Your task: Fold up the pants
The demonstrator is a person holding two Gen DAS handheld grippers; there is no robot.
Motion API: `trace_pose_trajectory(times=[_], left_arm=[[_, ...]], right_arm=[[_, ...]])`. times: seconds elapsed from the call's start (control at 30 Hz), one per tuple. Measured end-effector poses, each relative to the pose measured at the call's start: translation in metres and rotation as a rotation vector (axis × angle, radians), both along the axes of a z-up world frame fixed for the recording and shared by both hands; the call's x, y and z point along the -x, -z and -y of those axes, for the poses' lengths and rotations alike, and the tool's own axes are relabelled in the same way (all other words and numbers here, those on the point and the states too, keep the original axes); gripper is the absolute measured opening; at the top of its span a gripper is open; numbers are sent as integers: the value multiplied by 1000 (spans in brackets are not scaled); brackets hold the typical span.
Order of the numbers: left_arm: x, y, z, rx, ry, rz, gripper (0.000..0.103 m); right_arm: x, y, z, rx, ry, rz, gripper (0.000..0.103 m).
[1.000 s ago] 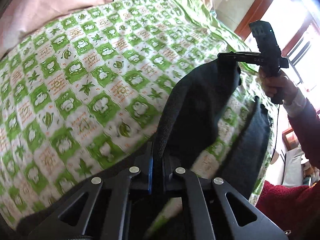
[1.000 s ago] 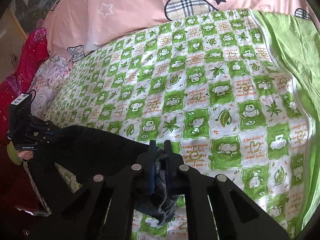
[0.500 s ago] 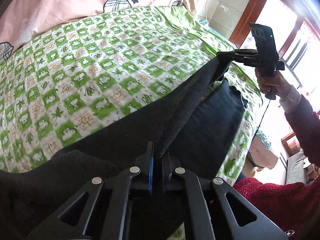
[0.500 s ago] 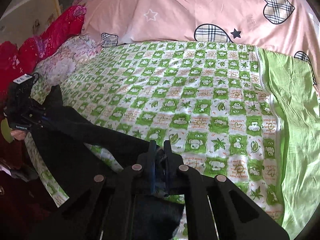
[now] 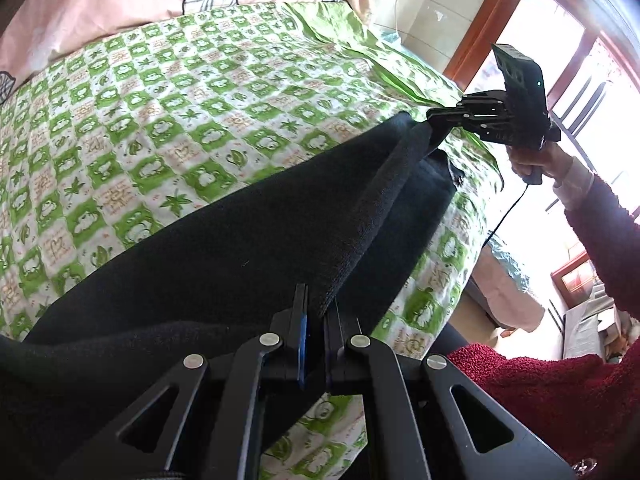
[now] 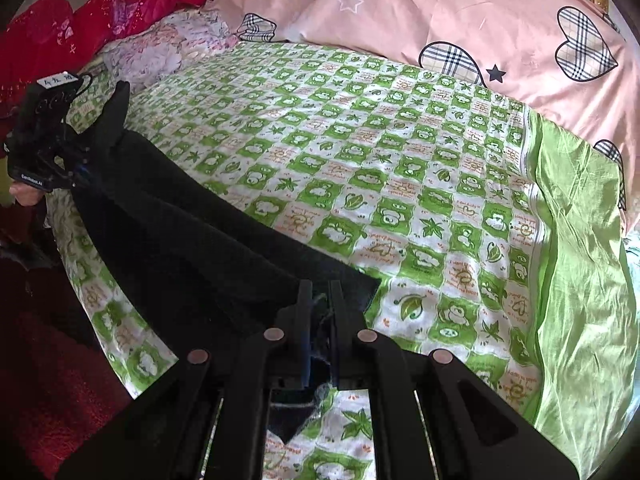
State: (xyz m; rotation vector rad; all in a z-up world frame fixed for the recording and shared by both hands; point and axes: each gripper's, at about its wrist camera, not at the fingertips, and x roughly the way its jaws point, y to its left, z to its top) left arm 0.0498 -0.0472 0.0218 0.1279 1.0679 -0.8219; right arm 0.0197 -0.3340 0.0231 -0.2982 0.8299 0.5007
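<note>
Black pants (image 5: 256, 236) hang stretched in a long band between the two grippers, just above the green-and-white checked bedspread (image 5: 168, 92). My left gripper (image 5: 316, 312) is shut on one end of the pants edge. At the other end my right gripper (image 5: 434, 118) pinches the cloth, held by a hand with a dark red sleeve. In the right wrist view the right gripper (image 6: 320, 300) is shut on the pants (image 6: 192, 248), and the left gripper (image 6: 78, 168) grips the far end at the left.
Pink bedding with plaid hearts (image 6: 460, 20) lies along the far side of the bed. A red garment (image 6: 60, 36) and floral cloth (image 6: 160, 52) sit at the bed's left end. A plain green border (image 6: 580, 240) runs along the right. A window (image 5: 580, 80) is past the bed's edge.
Both grippers moved apart and back toward the near bed edge, pulling the bunched pants out into a taut band. More pink bedding shows in both views.
</note>
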Motion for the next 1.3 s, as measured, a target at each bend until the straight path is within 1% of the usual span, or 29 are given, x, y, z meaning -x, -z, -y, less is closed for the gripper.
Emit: trace_pose_trajectory(times=[0.17,0.23,0.27,0.3,0.33,0.4,0.43,0.5,0.53,0.6,0.63,0.7,0.77,0.8,0.87,0.93,0.97,1.0,1.07,1.17,1.3], left_arm=[[6,11,5,-18,-2,-14,4],[7,15,5,-18,4,-31,5],[7,17,4,-20,5,-36,7],[8,19,5,-26,6,-42,8],[9,21,5,-30,5,-49,8],[11,25,4,-33,-4,-61,13],[13,26,3,-32,-11,-63,14],[17,28,-2,-21,-35,-69,19],[19,28,-6,-8,-47,-75,21],[23,27,-12,14,-71,-84,30],[26,27,-15,25,-82,-89,31],[31,28,-21,40,-104,-105,35],[36,28,-26,45,-124,-113,37],[39,28,-29,44,-137,-116,40],[44,26,-34,46,-159,-114,42],[48,22,-42,46,-191,-112,47],[49,19,-47,38,-217,-108,53],[50,16,-54,28,-252,-100,55],[50,11,-67,35,-304,-95,55],[46,2,-93,49,-410,-97,56],[28,-6,-130,44,-561,-123,57]], right_arm=[[12,21,0,15,18,-35,8],[12,25,2,-7,42,-52,8],[11,28,5,-39,51,-86,8],[10,30,7,-53,62,-104,11],[12,31,7,-57,68,-104,13],[15,31,9,-71,84,-114,22],[18,29,10,-73,94,-112,24],[25,25,12,-73,116,-105,38],[29,22,12,-74,125,-101,40],[37,16,11,-88,139,-86,43],[40,13,11,-101,142,-78,43],[46,7,6,-132,145,-57,48],[50,1,-7,-173,132,-34,51],[51,-1,-14,-198,118,-25,54],[51,-3,-34,-247,78,-15,56],[47,-2,-58,-277,31,-14,57],[43,-1,-72,-280,7,-14,57],[40,0,-86,-287,-20,-23,57],[34,4,-115,-301,-74,-32,57],[27,9,-151,-329,-134,-53,57],[21,15,-195,-356,-195,-76,57]])
